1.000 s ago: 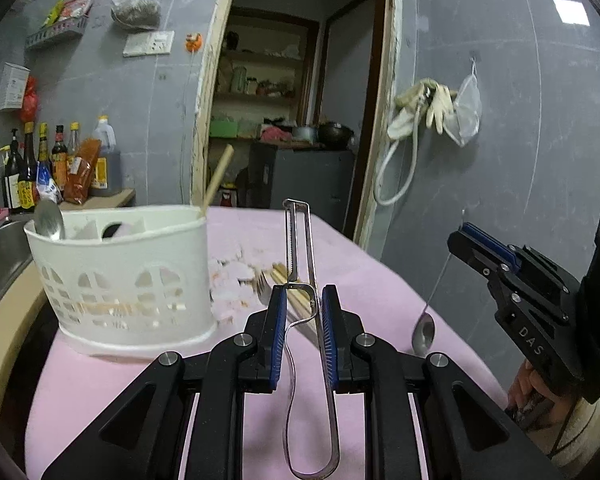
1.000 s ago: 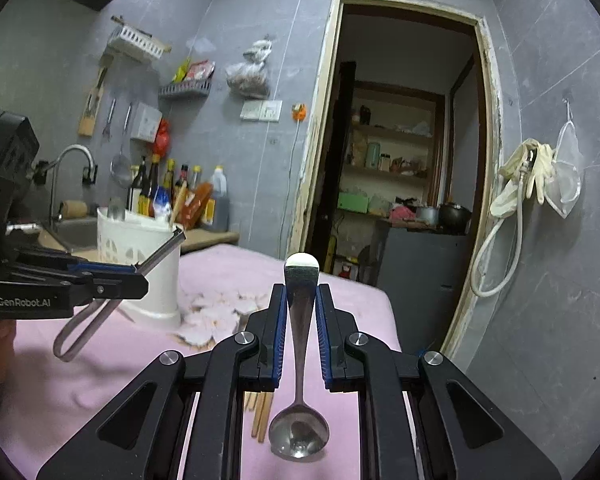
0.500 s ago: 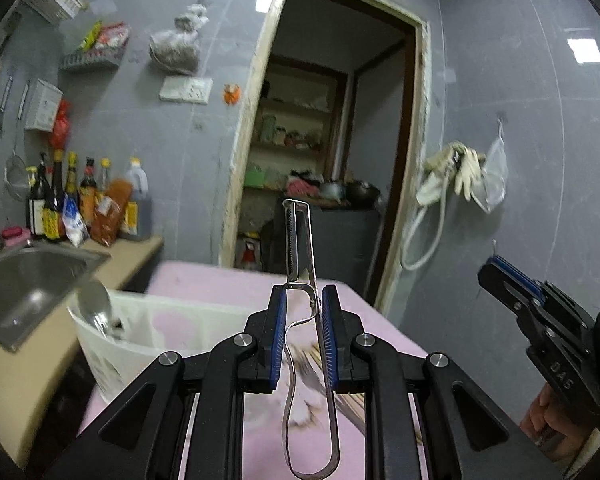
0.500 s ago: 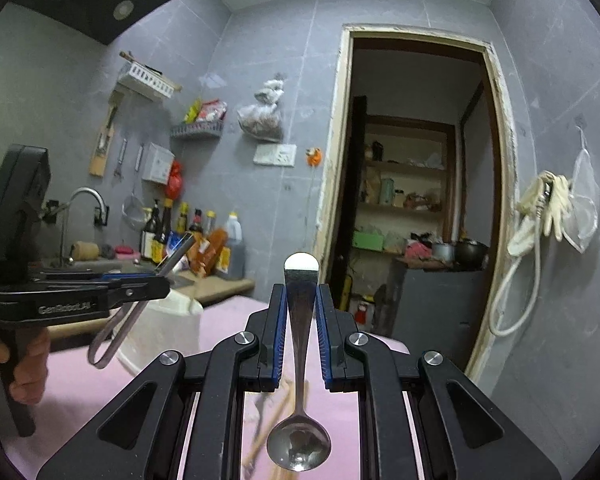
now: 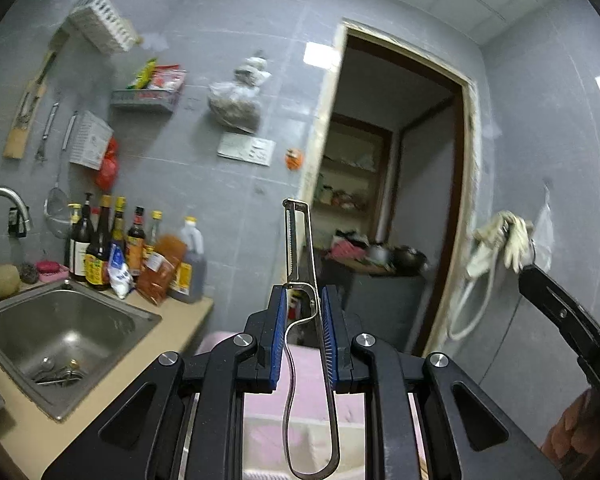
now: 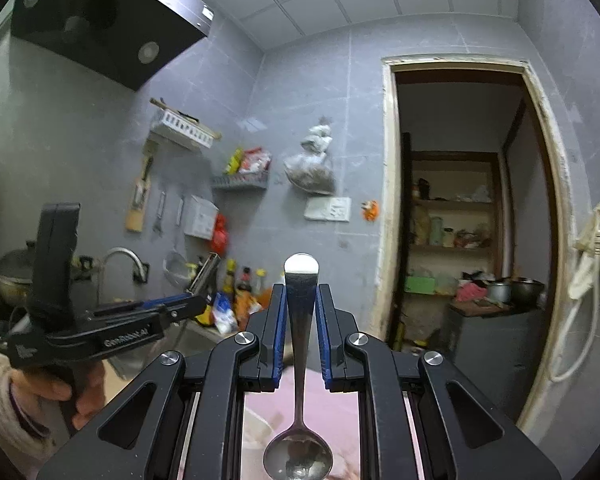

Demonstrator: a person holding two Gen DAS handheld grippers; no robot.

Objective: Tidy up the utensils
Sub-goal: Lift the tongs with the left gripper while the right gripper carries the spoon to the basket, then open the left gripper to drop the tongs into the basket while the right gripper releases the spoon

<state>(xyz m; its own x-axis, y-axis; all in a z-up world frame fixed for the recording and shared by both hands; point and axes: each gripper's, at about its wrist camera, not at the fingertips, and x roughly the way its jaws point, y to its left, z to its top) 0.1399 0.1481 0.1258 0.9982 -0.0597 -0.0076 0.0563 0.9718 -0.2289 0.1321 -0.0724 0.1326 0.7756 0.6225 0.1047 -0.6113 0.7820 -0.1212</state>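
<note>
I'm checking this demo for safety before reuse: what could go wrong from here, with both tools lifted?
The left hand-held gripper pinches the peeler only across its thin wire handle, so it may twist or slip.

The right hand-held gripper holds the spoon bowl-down by its smooth handle; it might slide out.

Neither view shows the holder, so lowering could miss it.

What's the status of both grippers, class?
Left gripper shut on peeler. Right gripper shut on spoon, bowl end down. Both held high; nothing in the way.
</note>
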